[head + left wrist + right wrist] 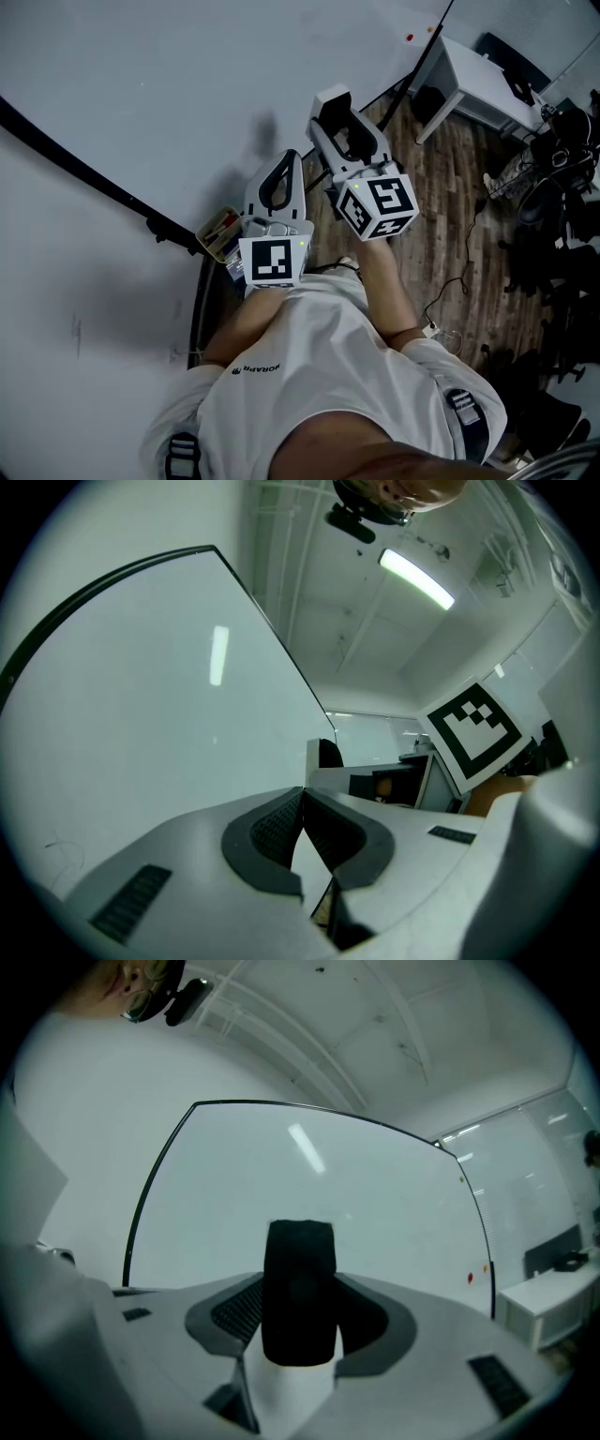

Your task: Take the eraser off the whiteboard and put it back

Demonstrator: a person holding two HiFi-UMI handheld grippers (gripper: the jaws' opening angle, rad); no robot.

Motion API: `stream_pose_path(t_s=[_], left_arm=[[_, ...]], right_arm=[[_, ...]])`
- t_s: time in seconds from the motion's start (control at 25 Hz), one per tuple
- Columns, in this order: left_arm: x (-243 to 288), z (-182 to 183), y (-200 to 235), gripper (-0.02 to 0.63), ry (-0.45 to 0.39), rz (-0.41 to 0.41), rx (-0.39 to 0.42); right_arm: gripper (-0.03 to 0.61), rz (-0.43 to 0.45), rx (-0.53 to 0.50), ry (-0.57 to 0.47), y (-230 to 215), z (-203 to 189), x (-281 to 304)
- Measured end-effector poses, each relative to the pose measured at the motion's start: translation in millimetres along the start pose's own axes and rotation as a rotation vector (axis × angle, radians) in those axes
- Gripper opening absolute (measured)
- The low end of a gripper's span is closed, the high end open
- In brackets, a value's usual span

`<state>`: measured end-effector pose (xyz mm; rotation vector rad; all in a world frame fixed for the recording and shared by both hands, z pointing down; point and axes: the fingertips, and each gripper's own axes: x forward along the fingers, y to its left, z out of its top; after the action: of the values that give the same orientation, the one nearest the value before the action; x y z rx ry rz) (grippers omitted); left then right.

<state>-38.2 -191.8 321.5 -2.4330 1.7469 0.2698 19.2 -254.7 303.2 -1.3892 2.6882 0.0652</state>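
The right tool [300, 1314] gripped the black eraser [300, 1288] upright, facing the black-framed whiteboard [309, 1176]. The left tool [302, 799] had its jaws pressed together, holding nothing. Past the whiteboard's edge, a white desk [473, 80] stood on the wooden floor [450, 225].

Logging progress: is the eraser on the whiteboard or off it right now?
Off, it appears: the eraser is clamped in the right tool, and the head view shows that tool held clear of the whiteboard.

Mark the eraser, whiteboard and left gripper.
eraser [300, 1288]: right gripper view, middle of its black body.
whiteboard [375, 1204]: right gripper view, bare white surface.
left gripper [302, 794]: left gripper view, where its jaws meet.
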Motion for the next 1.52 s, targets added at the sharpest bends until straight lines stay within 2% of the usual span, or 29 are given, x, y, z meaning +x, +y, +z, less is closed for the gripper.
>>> stream_pose_path(t_s=[0.68,1.52], left_arm=[[13.7,-4.9,-21.9,0.003,0.012,-0.041,-0.008],[12.4,-11.3,-23.2,0.003,0.034,-0.051,0.002]], right_arm=[[0.232,-0.054,-0.028,-0.009,-13.9,-7.5,-27.9],[0.232,-0.102,-0.055,0.001,-9.8,-18.6,-49.5]])
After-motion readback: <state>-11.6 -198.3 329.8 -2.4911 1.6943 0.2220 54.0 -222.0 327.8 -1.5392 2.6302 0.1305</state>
